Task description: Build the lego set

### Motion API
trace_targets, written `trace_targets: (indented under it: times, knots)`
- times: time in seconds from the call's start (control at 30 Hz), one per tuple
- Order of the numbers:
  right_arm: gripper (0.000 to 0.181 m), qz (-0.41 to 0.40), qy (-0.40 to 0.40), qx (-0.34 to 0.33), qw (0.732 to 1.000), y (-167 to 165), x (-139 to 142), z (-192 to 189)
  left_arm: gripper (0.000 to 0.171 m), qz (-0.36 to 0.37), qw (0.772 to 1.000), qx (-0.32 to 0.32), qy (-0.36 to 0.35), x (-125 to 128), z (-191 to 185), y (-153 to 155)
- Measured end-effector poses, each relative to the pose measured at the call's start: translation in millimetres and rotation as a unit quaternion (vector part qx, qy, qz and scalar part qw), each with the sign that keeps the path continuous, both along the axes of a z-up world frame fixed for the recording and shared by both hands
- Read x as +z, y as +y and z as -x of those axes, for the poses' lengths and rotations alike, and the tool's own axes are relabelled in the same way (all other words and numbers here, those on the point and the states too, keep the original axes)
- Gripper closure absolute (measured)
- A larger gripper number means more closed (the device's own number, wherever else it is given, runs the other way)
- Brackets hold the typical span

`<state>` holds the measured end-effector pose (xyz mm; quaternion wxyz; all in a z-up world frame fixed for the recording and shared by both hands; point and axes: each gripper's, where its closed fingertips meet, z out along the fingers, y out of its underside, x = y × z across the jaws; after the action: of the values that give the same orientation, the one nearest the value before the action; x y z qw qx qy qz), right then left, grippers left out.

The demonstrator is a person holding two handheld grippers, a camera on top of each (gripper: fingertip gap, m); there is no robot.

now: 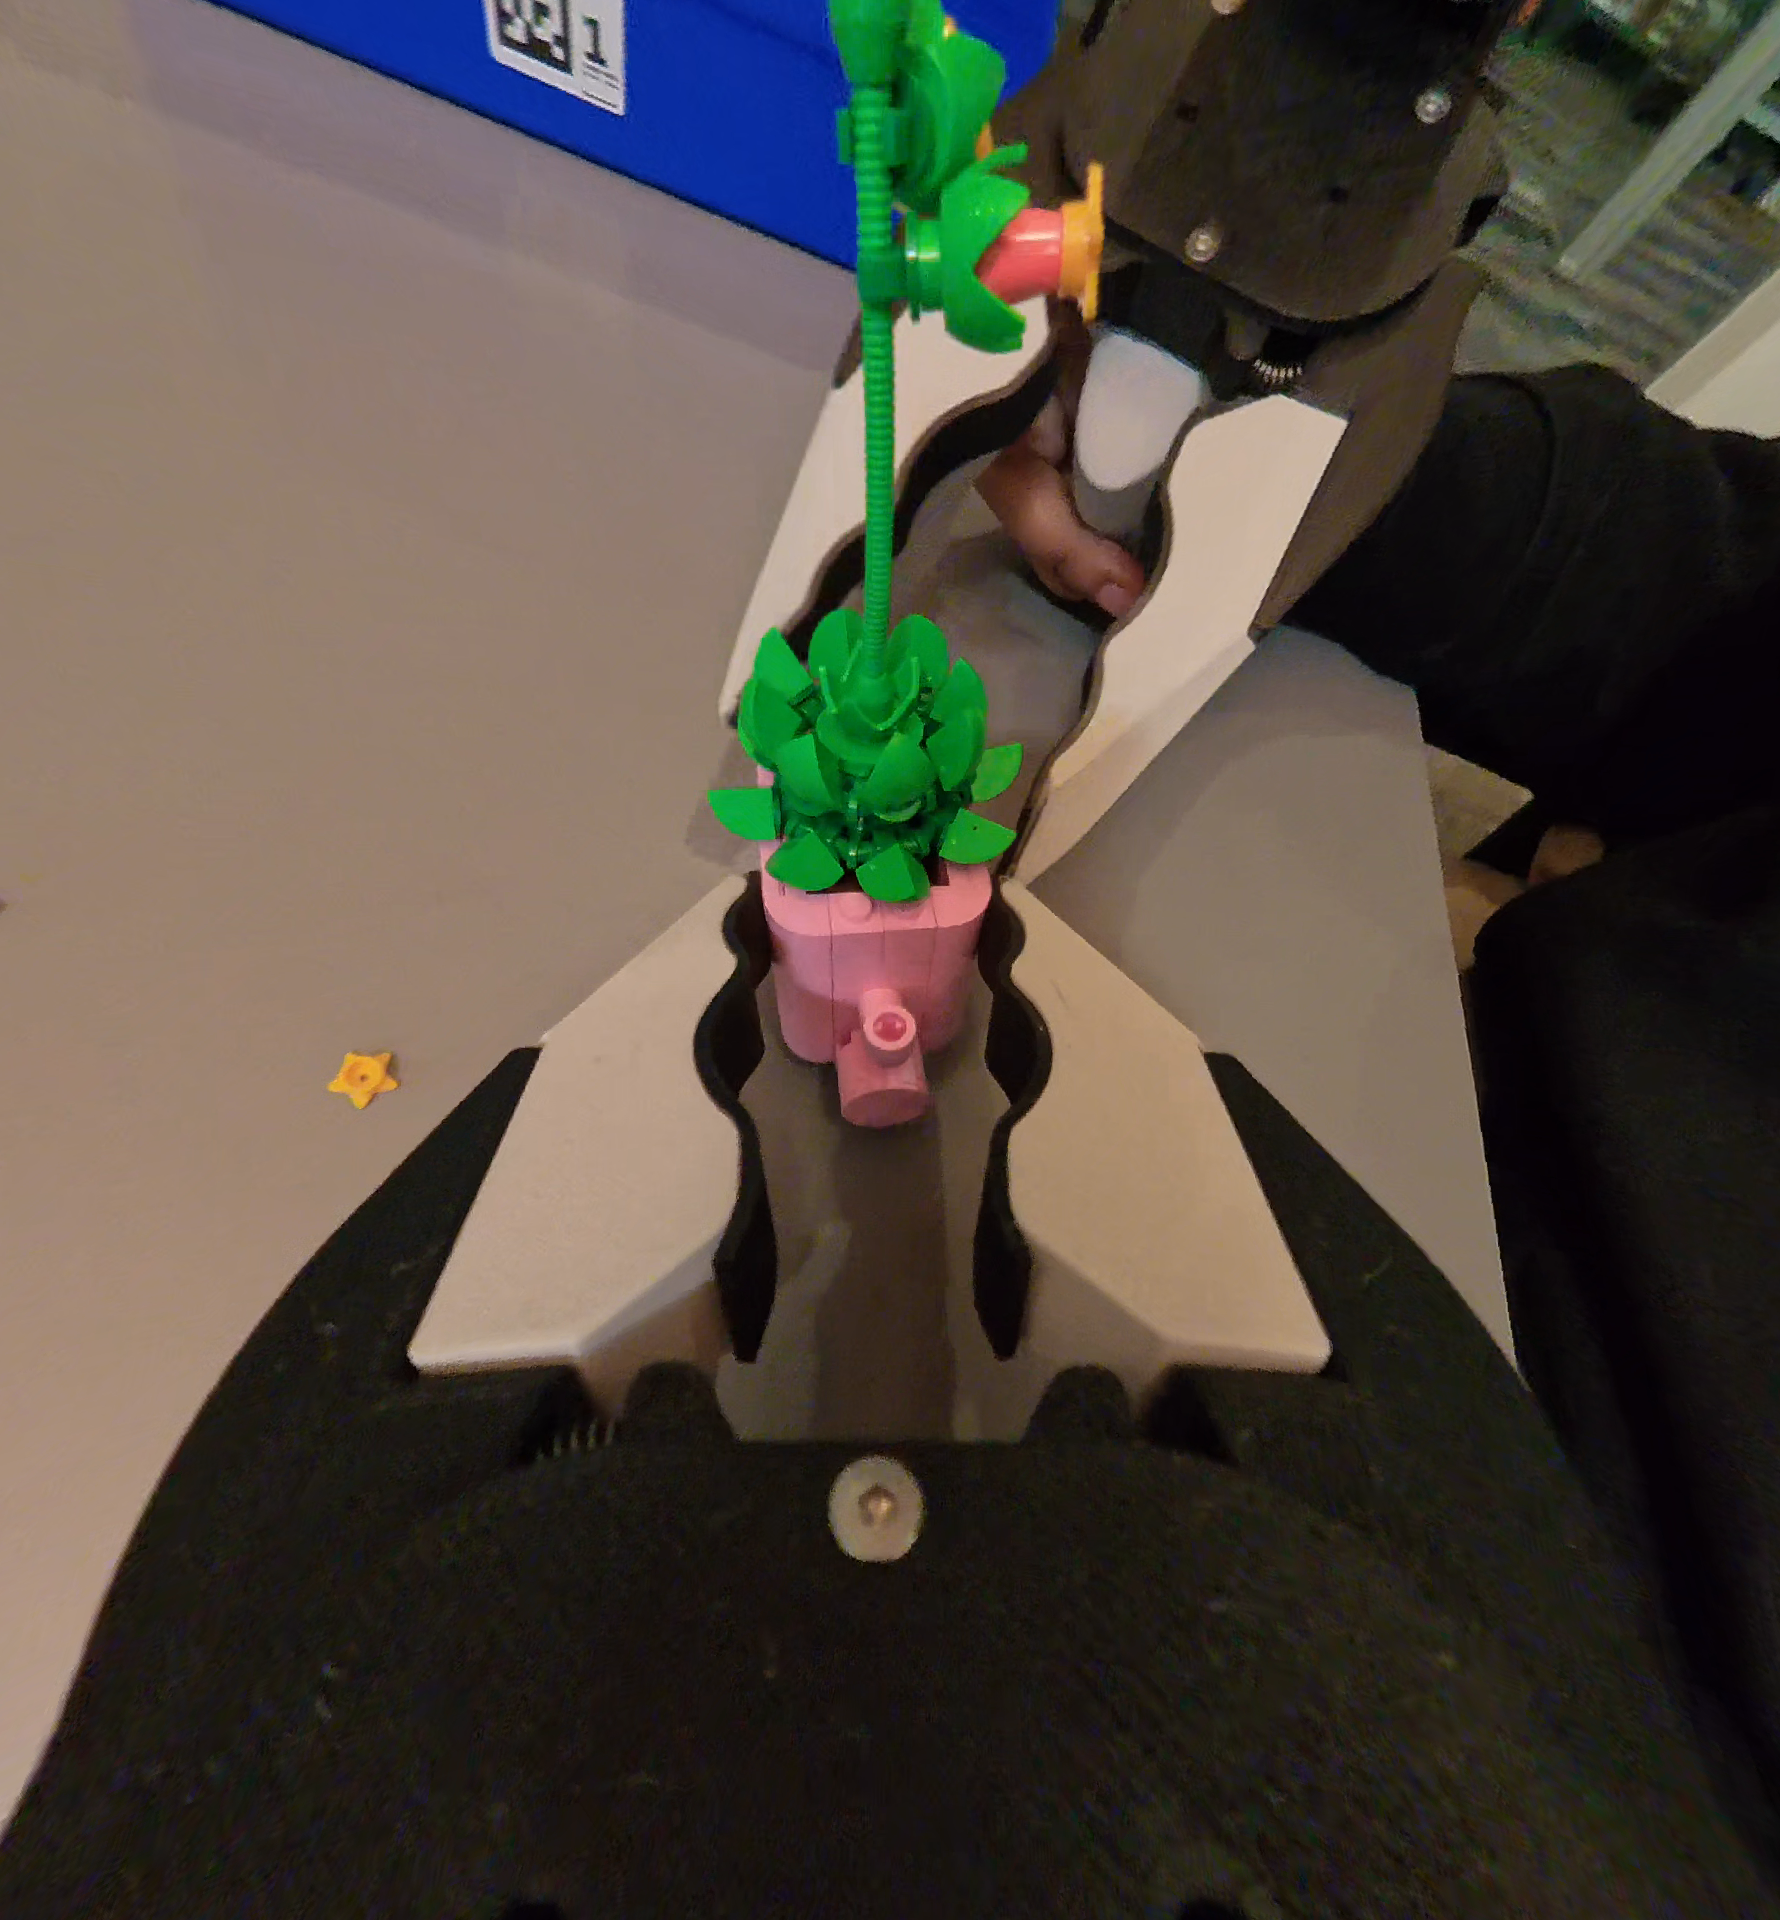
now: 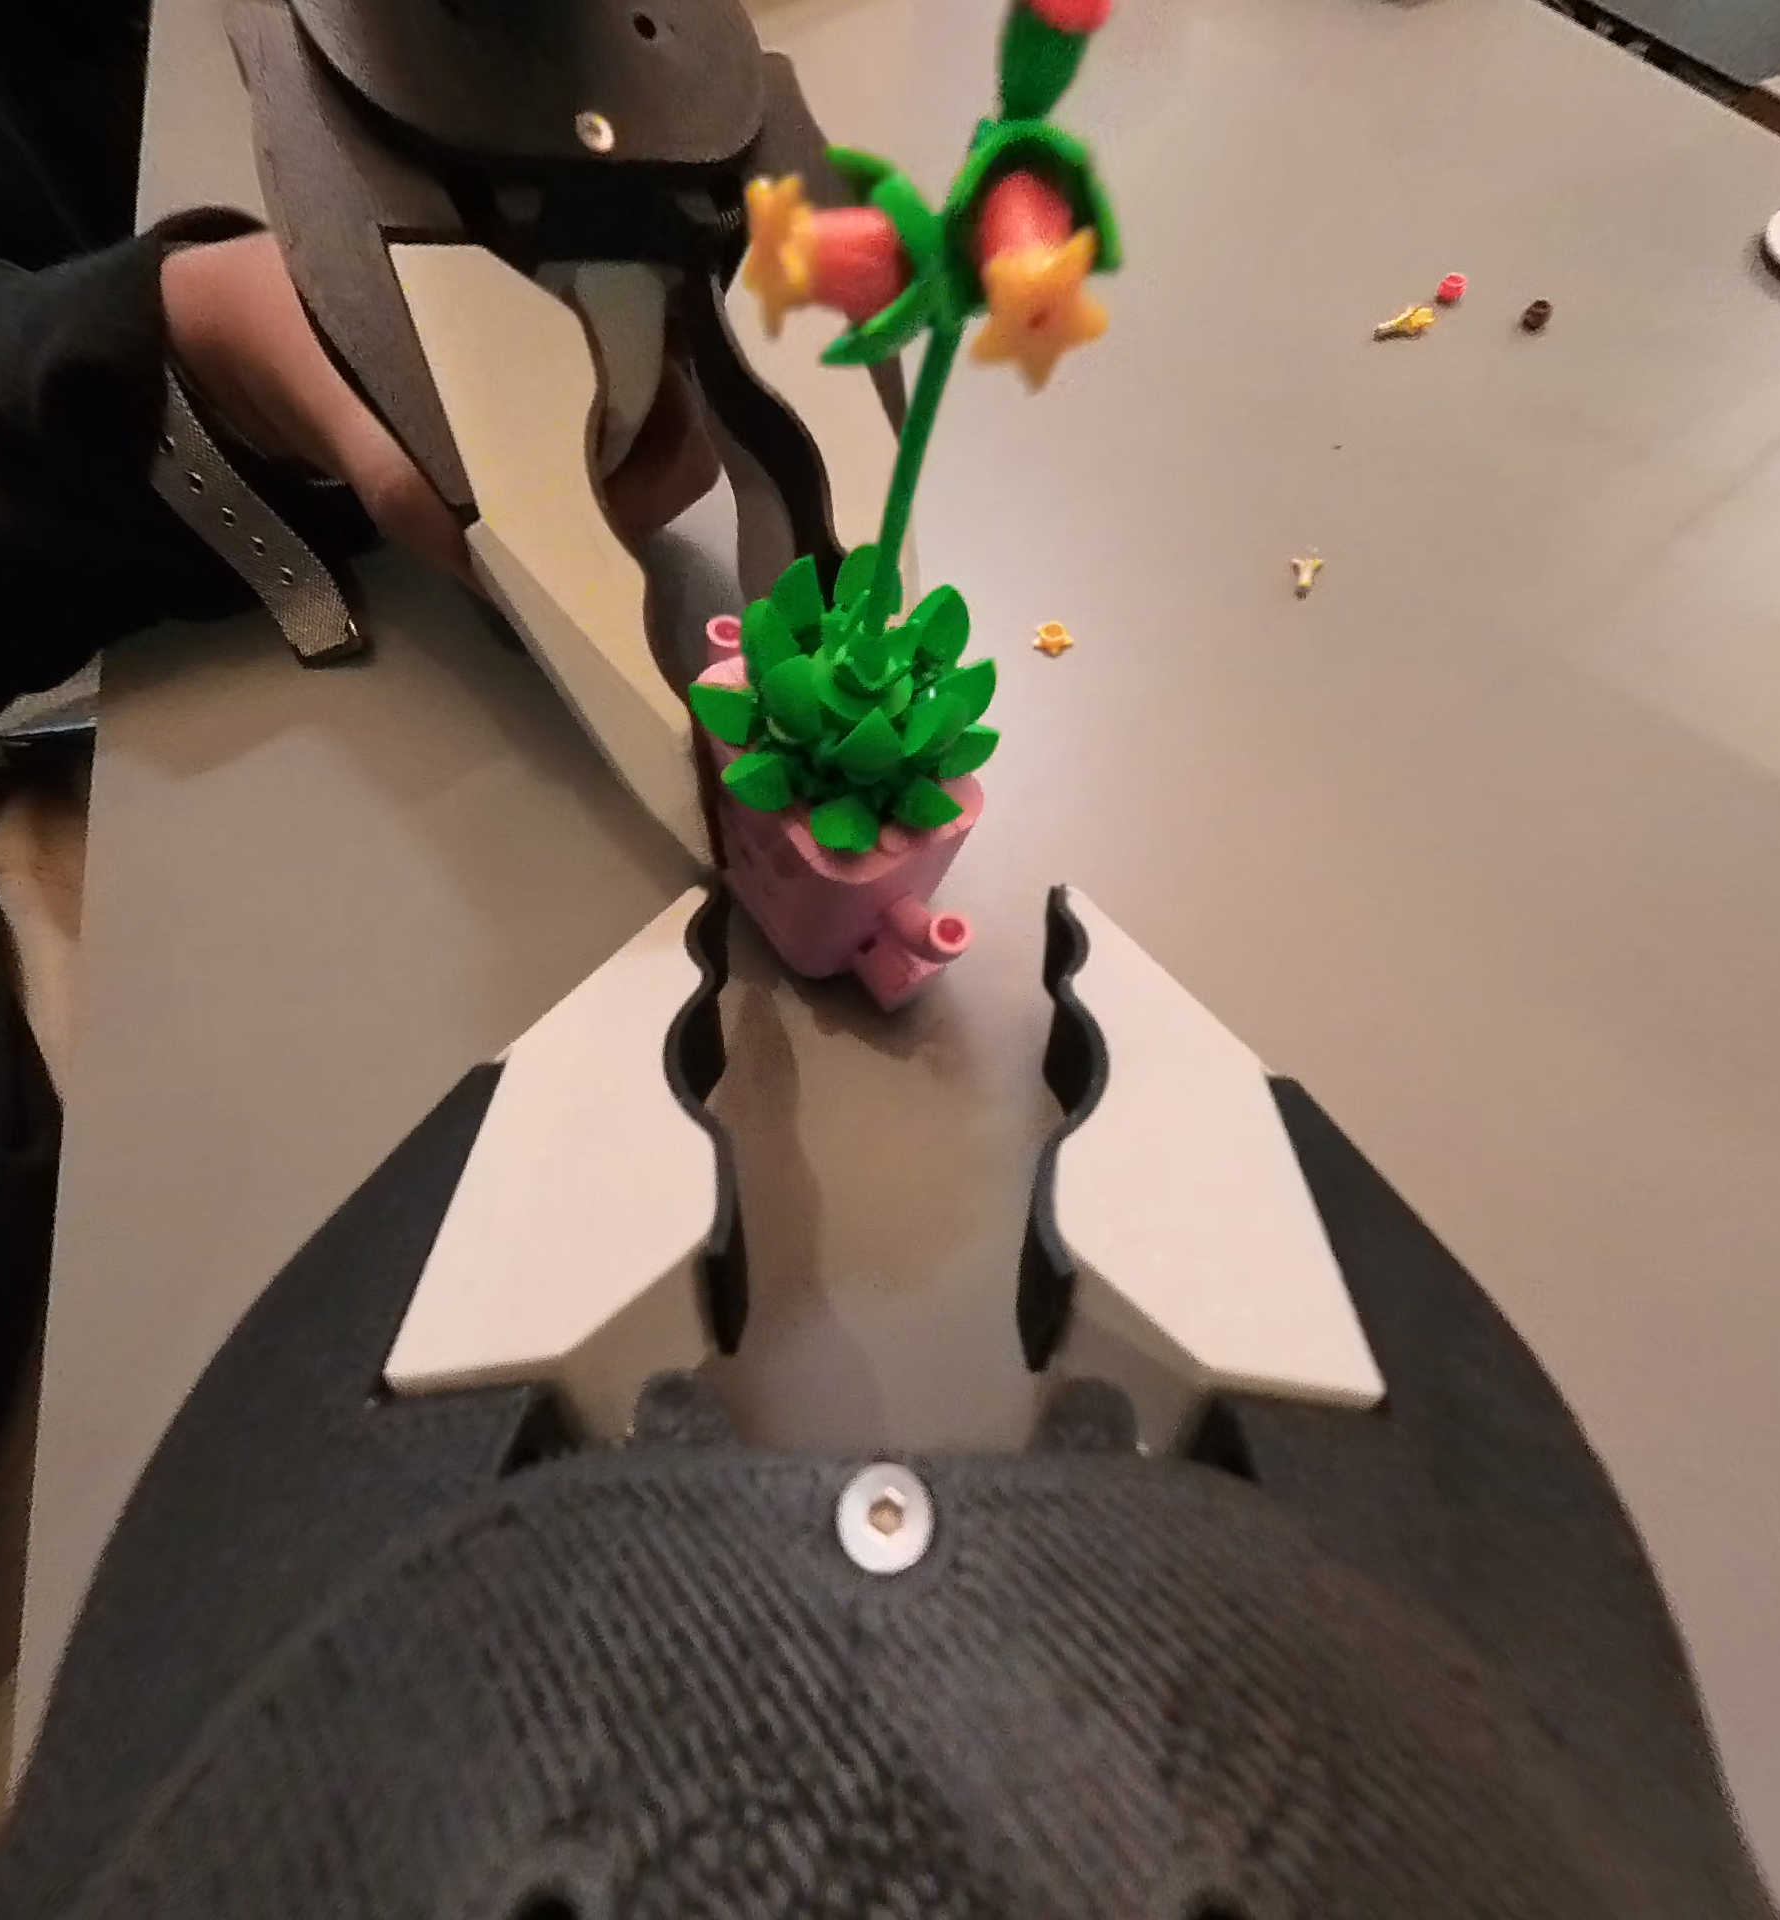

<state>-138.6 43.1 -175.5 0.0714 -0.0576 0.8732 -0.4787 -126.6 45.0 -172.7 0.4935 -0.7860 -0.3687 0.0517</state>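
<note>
Lego plant pot (image 1: 870, 971) is being gripped by the left gripper (image 1: 870, 935), while the right gripper (image 2: 881, 914), open and empty, should be approaching gently, avoiding the tall flower stem (image 2: 912, 457).

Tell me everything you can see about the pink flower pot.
The pink flower pot is a small, glossy plastic brick-built block with rounded upper edges and a short pink peg sticking out low on its side. Green leaves fill its top, and a ribbed green stem rises from them toward red-and-yellow flowers. It stands upright on the grey table, gripped on both sides by the left tool. The right tool sits open beside it.
</note>
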Motion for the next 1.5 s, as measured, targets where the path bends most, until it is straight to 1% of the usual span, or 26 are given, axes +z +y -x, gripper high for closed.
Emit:
trace_targets:
  times: [0.1, 0.17, 0.27, 0.43, 0.53, 0.83, 1.1, 1.2, 1.5]
  knots:
    - [0.124, -0.002, 0.007, 0.012, 1.0, -0.2, -1.1, -4.0, 0.133, 0.008, 1.0, -0.017, 0.007, -0.5, -4.1, 4.2]
    - [0.135, -0.002, 0.007, 0.029, 1.0, 0.9, -0.9, -9.5, 0.133, 0.014, 1.0, -0.02, 0.013, -0.6, -4.9, 5.0]
    - [0.144, -0.001, 0.007, 0.038, 0.999, 1.8, -0.6, -12.4, 0.132, 0.019, 0.999, -0.024, 0.016, -0.9, -6.1, 6.1]
    - [0.146, 0.0, -0.003, 0.04, 0.999, 2.9, 0.5, -12.7, 0.131, 0.014, 1.0, -0.018, 0.013, -0.3, -4.9, 4.6]
    - [0.148, 0.002, -0.011, 0.046, 0.999, 4.7, 1.8, -14.0, 0.131, 0.026, 0.999, -0.019, 0.022, -1.0, -5.4, 4.5]
    - [0.149, 0.0, -0.023, 0.063, 0.998, 9.3, 2.0, -17.5, 0.129, 0.041, 0.998, -0.012, 0.037, -1.1, -6.0, -4.5]
    - [0.142, -0.005, -0.021, 0.059, 0.998, 8.9, 0.5, -16.7, 0.128, 0.049, 0.998, -0.015, 0.041, -1.9, -8.3, -6.5]
    - [0.136, -0.006, -0.025, 0.06, 0.998, 8.9, 0.2, -16.8, 0.126, 0.05, 0.998, -0.018, 0.044, -1.6, -9.7, -7.2]
    - [0.127, -0.045, -0.029, 0.07, 0.996, 11.3, -11.6, -21.0, 0.119, 0.034, 0.998, -0.024, 0.045, 2.1, -13.2, -8.7]
